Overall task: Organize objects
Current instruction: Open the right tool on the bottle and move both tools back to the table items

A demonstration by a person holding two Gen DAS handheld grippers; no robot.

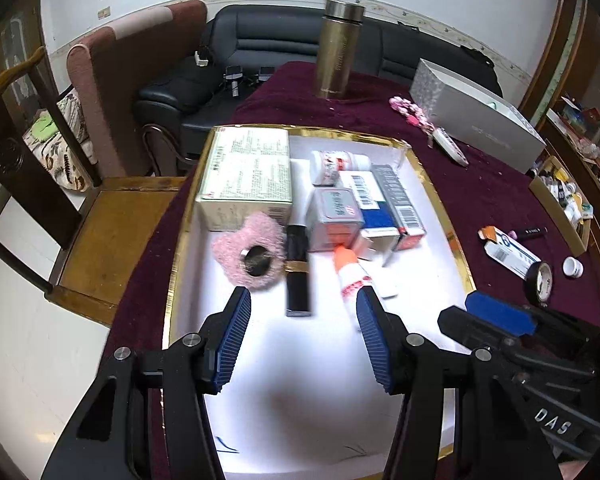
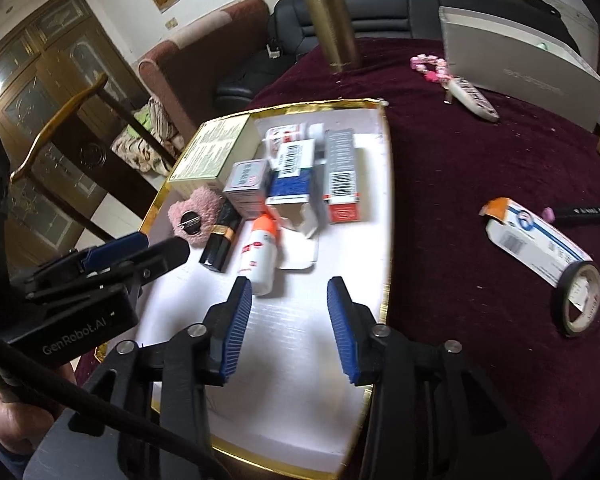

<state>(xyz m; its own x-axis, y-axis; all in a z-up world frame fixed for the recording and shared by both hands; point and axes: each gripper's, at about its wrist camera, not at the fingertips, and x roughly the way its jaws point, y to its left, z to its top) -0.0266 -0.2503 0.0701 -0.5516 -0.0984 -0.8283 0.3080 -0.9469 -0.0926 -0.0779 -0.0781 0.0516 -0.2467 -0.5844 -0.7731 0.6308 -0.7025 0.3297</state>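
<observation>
A white tray with a gold rim [image 1: 440, 200] [image 2: 384, 184] lies on the dark red table. In it are a large green-white box [image 1: 246, 174], a pink fluffy clip [image 1: 250, 248], a black tube with a gold band [image 1: 297, 268], a white bottle with an orange cap [image 1: 350, 272] [image 2: 260, 256] and several medicine boxes [image 1: 380, 208]. My left gripper [image 1: 304, 336] is open and empty above the tray's near half. My right gripper [image 2: 290, 328] is open and empty, just in front of the white bottle.
On the cloth right of the tray lie a blue-white box [image 2: 536, 244], a black tape roll [image 2: 578, 300], a black pen [image 2: 584, 212], a small white cap [image 1: 573, 267], a pink bead chain [image 2: 430, 66] and a grey box [image 2: 516, 60]. A gold flask [image 1: 338, 48] stands behind.
</observation>
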